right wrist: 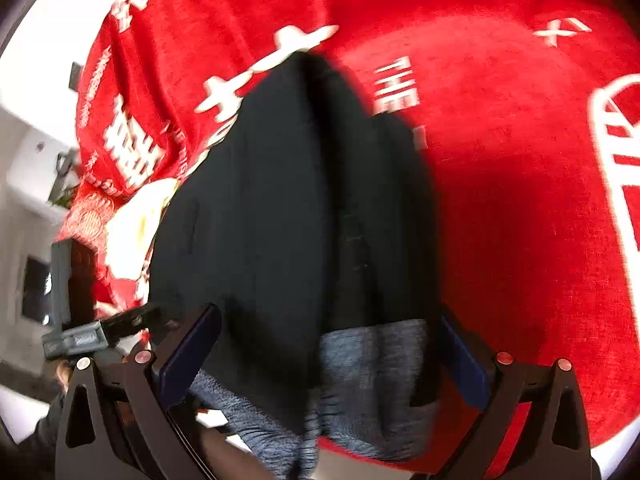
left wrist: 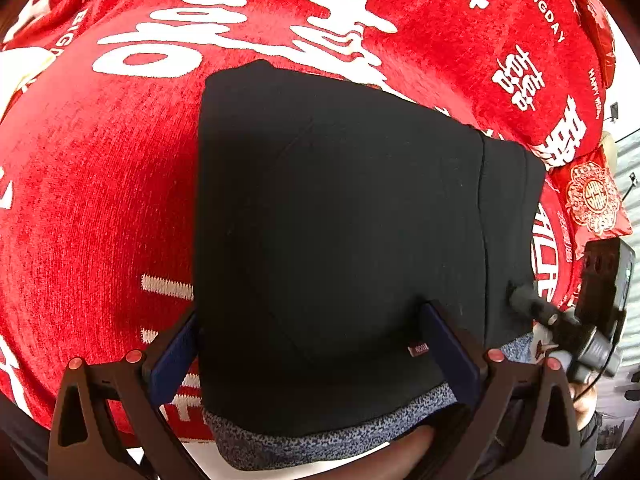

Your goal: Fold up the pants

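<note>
Black pants (left wrist: pixel 340 220) lie folded into a thick rectangle on a red blanket (left wrist: pixel 100 200). A grey speckled lining (left wrist: pixel 320 436) shows along the near edge. My left gripper (left wrist: pixel 312 344) is open, its blue-padded fingers (left wrist: pixel 176 352) straddling the near end of the fold. In the right wrist view, which is blurred, the pants (right wrist: pixel 280 220) run away from me with the grey lining (right wrist: pixel 360 380) nearest. My right gripper (right wrist: pixel 328 356) is open too, one finger at each side of the pants' near end. The right gripper (left wrist: pixel 588 312) also shows at the pants' right edge.
The red blanket (right wrist: pixel 520 220) with white characters covers the whole surface around the pants. A red embroidered cushion (left wrist: pixel 596 196) lies at the far right. The left gripper (right wrist: pixel 92 336) shows at the left of the right wrist view. White room walls lie beyond the blanket's edge.
</note>
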Tool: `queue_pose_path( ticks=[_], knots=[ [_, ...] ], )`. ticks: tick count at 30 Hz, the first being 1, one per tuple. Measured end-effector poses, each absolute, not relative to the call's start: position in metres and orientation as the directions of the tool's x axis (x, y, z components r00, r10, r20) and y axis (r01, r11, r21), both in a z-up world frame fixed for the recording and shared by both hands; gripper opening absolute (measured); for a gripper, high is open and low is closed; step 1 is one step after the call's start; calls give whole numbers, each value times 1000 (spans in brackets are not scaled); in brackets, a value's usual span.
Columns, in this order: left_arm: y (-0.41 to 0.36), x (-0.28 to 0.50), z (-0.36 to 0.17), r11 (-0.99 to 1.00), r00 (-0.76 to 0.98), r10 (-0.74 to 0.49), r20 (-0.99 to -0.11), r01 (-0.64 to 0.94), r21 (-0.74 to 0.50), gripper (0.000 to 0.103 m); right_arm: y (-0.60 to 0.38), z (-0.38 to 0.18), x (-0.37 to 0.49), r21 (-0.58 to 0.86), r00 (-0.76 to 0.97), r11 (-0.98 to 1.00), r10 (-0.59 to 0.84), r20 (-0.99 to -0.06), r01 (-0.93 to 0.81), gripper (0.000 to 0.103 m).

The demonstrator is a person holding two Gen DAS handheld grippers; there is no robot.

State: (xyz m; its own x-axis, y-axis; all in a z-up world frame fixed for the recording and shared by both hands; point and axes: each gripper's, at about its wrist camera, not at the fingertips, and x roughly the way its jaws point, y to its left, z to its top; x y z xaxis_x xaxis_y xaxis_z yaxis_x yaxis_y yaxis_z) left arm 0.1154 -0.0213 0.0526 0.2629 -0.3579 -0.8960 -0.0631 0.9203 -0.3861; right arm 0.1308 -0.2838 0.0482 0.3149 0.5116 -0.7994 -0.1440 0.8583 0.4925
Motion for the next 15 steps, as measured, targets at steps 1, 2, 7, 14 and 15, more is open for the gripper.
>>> queue_pose_path(
  ticks=[1, 2, 7, 14, 15],
  knots=[
    [-23, 116, 52, 922, 266, -352, -898, -67, -381, 103, -278, 47, 131, 459, 308, 873, 487, -817, -165, 103],
    [-22, 117, 52, 921, 267, -353, -897, -69, -383, 103, -273, 45, 131, 435, 304, 882, 471, -828, -183, 103],
    [-20, 118, 47, 910, 282, -382, -880, -50, -412, 103, -275, 41, 135, 459, 333, 868, 496, -802, -188, 103],
    [-20, 119, 45, 910, 292, -384, -876, -43, -413, 103, -262, 39, 136, 378, 334, 899, 434, -837, -221, 103],
    [-20, 118, 45, 910, 294, -383, -876, -42, -412, 103, -261, 39, 137, 373, 334, 901, 429, -839, -219, 103]
  ],
)
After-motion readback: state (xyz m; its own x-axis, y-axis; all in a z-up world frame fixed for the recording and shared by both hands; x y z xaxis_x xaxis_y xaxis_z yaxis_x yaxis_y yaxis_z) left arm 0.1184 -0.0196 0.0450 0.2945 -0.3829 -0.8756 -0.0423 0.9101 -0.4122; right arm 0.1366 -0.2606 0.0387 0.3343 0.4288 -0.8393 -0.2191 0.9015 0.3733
